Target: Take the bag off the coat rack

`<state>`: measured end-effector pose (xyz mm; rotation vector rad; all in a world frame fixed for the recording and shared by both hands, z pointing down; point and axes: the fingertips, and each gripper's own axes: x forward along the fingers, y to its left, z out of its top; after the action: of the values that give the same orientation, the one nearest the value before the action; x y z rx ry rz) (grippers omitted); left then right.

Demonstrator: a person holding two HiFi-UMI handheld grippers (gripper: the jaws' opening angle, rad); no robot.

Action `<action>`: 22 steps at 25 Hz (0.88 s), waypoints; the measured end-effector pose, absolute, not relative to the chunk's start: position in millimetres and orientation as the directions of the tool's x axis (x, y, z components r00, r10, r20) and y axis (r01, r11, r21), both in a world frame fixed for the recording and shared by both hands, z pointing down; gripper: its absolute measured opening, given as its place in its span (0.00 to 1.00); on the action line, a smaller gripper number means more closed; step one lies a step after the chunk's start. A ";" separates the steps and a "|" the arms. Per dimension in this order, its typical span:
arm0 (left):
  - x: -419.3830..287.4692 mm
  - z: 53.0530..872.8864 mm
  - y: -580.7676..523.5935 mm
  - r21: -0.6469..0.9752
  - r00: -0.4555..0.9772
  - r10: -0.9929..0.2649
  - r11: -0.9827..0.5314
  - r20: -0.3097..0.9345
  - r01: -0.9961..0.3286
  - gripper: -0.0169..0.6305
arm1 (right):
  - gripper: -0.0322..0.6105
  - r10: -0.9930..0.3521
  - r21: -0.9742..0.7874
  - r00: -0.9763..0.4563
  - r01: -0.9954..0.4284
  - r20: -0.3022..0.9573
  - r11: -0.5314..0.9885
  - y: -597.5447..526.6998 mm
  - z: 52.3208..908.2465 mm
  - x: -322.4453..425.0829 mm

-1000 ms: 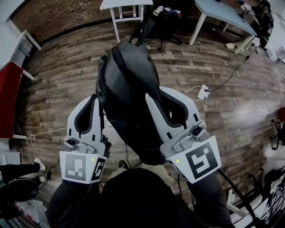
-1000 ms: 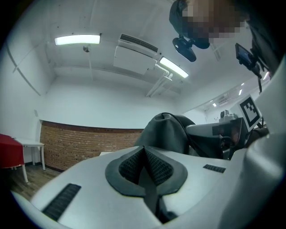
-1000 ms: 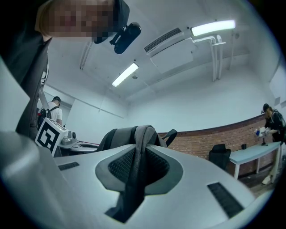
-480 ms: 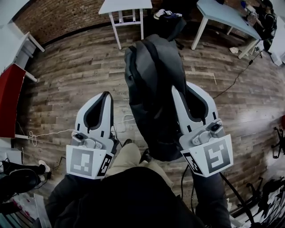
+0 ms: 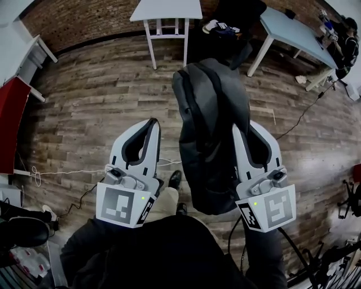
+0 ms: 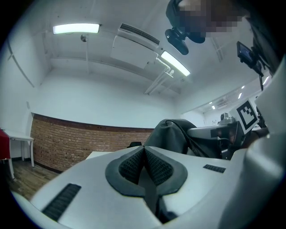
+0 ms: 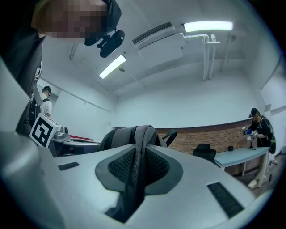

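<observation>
The right gripper is clamping down on a strap. The dark webbing is running up between the pads and over the jaw tips, so the jaws are closing on the strap itself and not on each other. Gripping the strap rather than the body is probably letting the load hang freely under one firm hold.

The bag is hanging from that grip in front of the person, with its bulk lying against the inner side of the right gripper and well above the floor. No coat rack is showing in any view, so the bag is most likely already off it and being carried.

The left gripper is riding just beside the bag, apart from it. Its jaws are pressing together with nothing between them. It is probably staying close to steady the bag if it swings, while doing no lifting itself.

Further out, a white table is standing against the brick wall, and cables are lying on the floor, which could snag a low-hanging strap.
</observation>
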<state>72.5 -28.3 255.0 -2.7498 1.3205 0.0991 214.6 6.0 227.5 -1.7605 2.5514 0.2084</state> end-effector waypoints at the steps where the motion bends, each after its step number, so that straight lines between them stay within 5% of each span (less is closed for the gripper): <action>1: 73.7 254.4 -40.9 -0.053 0.623 -0.776 -0.621 -0.098 -0.782 0.04 | 0.12 -0.925 0.083 -0.366 -0.930 -0.105 0.358 -5.7 230.1 213.4; 22: 43.5 240.6 -254.7 -0.092 0.580 -0.807 -0.573 -0.111 -0.814 0.04 | 0.12 -0.867 0.081 -0.467 -0.884 -0.175 0.460 -236.3 210.1 165.3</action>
<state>43.5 -254.7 240.6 -2.6727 1.3789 0.0861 165.3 -236.3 210.1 -1.5591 2.5903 0.2437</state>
